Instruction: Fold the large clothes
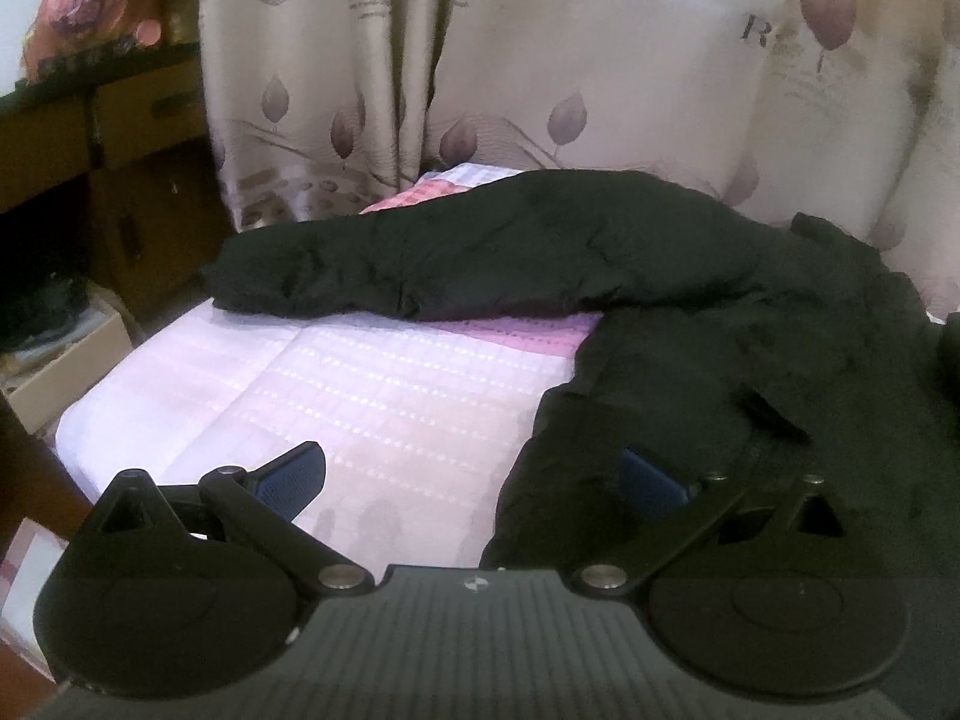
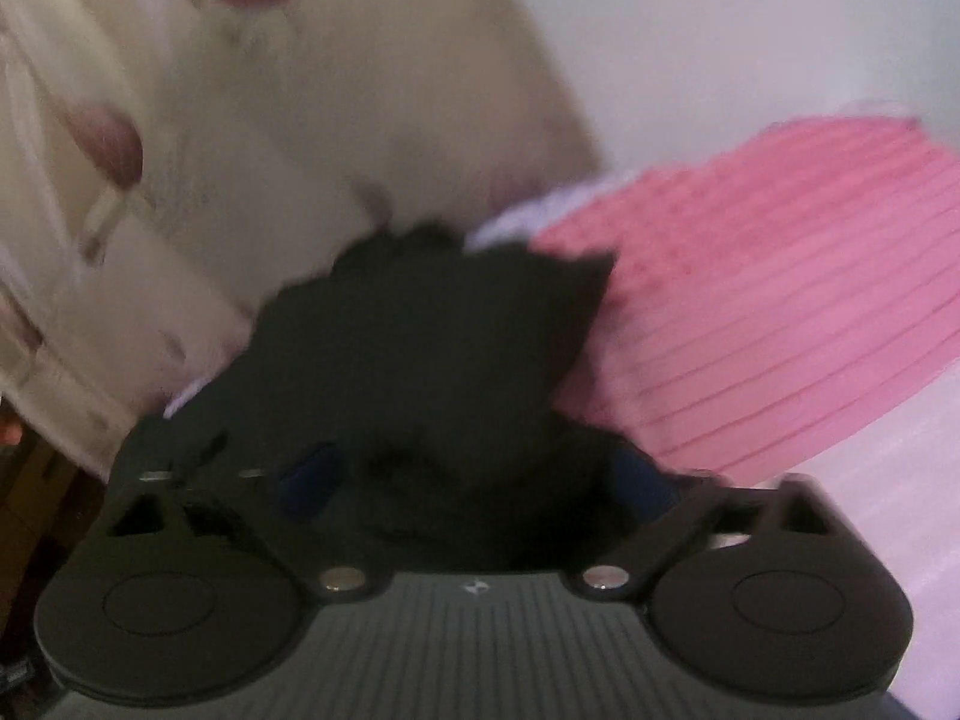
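While the pink and white bedspread [image 1: 372, 384] fills most of your left view, the black jacket [image 1: 750, 324] lies across it, one sleeve [image 1: 420, 264] stretched out toward the patterned curtain [image 1: 480, 60] behind. Your left gripper [image 1: 474, 477] stands with its jaws wide, one blue pad [image 1: 651, 480] resting over the jacket's near edge, nothing pinched. Your right gripper [image 2: 474, 480] has black cloth bunched between its fingers, but blur hides whether the pads press it.
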The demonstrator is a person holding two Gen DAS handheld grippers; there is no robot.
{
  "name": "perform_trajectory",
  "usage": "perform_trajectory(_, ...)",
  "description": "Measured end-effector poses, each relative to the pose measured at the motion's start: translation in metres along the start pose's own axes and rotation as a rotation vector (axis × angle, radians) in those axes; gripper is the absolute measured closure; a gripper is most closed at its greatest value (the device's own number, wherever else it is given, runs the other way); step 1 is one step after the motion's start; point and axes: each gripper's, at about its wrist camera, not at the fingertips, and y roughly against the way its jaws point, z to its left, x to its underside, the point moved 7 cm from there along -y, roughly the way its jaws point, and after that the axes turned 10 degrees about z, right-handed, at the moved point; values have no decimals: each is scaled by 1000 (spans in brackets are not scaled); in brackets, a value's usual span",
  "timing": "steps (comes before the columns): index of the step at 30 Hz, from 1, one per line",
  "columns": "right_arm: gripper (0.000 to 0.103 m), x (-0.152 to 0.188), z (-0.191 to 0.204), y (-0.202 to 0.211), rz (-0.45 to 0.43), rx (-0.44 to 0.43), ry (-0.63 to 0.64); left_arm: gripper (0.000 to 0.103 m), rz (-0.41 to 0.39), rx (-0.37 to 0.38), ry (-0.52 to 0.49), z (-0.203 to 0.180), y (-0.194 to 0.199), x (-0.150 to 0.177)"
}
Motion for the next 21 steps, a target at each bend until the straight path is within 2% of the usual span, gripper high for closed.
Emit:
perform_trajectory(1,72,3,7,-6,19,27,34,0,6,-5,6,1,-2,0)
perform_trajectory(2,77,3,13,-3,9,65,76,0,12,-7,13,2,-3,0)
perform_trajectory(3,87,7,17,6,-18,93,129,0,15,-8,20,3,-3,0)
perform_trajectory(4,91,4,19,19,-53,115,158,0,16,-9,23,4,-4,0)
perform_trajectory(8,92,-24,-9,90,-210,281,188,0,14,-28,10,6,-5,0)
perform_trajectory(11,93,-43,-47,135,-255,420,171,0,18,-40,-4,5,-8,1)
perform_trajectory(15,93,-54,-106,167,-263,626,153,0,20,-49,-12,3,-12,3)
perform_trajectory(21,93,-36,-193,165,-203,816,53,0,20,-56,-6,2,-16,3)
